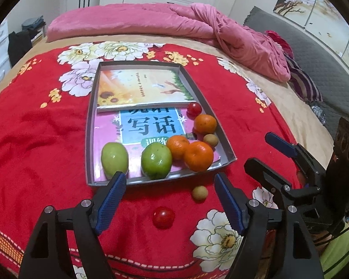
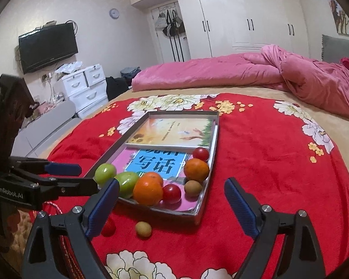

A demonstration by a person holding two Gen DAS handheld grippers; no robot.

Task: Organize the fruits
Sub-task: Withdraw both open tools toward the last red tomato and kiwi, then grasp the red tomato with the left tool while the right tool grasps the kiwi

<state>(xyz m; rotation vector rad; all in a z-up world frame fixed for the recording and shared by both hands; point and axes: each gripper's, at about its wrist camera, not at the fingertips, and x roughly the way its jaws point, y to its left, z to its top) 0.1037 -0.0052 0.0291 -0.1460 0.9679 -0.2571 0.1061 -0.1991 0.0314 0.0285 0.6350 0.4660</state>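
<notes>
Both grippers, left gripper (image 1: 168, 194) and right gripper (image 2: 172, 205), are hovering with jaws open and empty; the loose tomato (image 1: 163, 217) at six o'clock of the tray (image 1: 92, 121) is wanting a gentle, centred pinch.

Location type: a bedroom in a home.

Identifying features:
- A large bed (image 2: 279, 153) fills most of both views, covered with a red floral blanket (image 2: 256, 162) over a tan sheet.
- A pink quilt (image 2: 221, 72) lies bunched along the far side of the bed.
- A grey padded headboard (image 1: 314, 58) stands at one end, with a floral wall picture (image 1: 314, 7) above it.
- A glossy white built-in wardrobe (image 2: 244, 18) with dark handles covers the far wall; bags and straps hang in an alcove (image 2: 169, 28) beside it.
- A flat television (image 2: 47, 45) is mounted on the wall, with a round wall clock (image 2: 114, 13) nearby.
- White drawer units (image 2: 87, 86) stand below the television.
</notes>
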